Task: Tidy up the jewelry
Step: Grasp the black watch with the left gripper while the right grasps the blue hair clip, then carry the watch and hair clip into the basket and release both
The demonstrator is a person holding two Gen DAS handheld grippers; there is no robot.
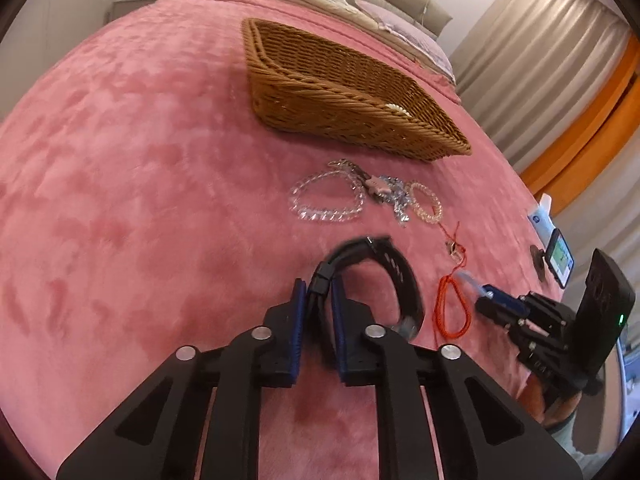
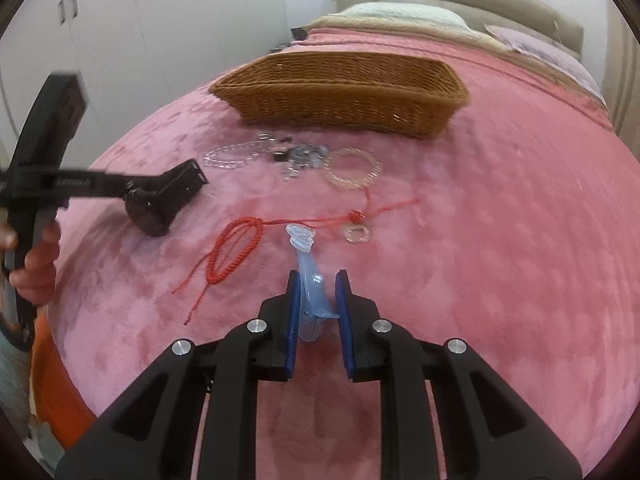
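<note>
My left gripper (image 1: 318,292) is shut on the strap of a black watch (image 1: 384,272) just above the pink blanket; it also shows in the right wrist view (image 2: 160,204). My right gripper (image 2: 318,282) is shut on a pale blue hair clip (image 2: 310,296); it also shows in the left wrist view (image 1: 486,296). A red cord bracelet (image 2: 236,252) lies beside it, with a red string and ring charm (image 2: 357,234). A clear chain bracelet (image 1: 326,200), a silver jewelry heap (image 1: 394,196) and a pale bead bracelet (image 1: 426,202) lie before the wicker basket (image 1: 340,112).
The pink blanket (image 1: 140,200) covers a bed with pillows (image 2: 404,16) at the far end. A phone (image 1: 560,258) stands at the bed's right edge. White wardrobe doors (image 2: 120,20) stand to the left, curtains (image 1: 532,52) to the right.
</note>
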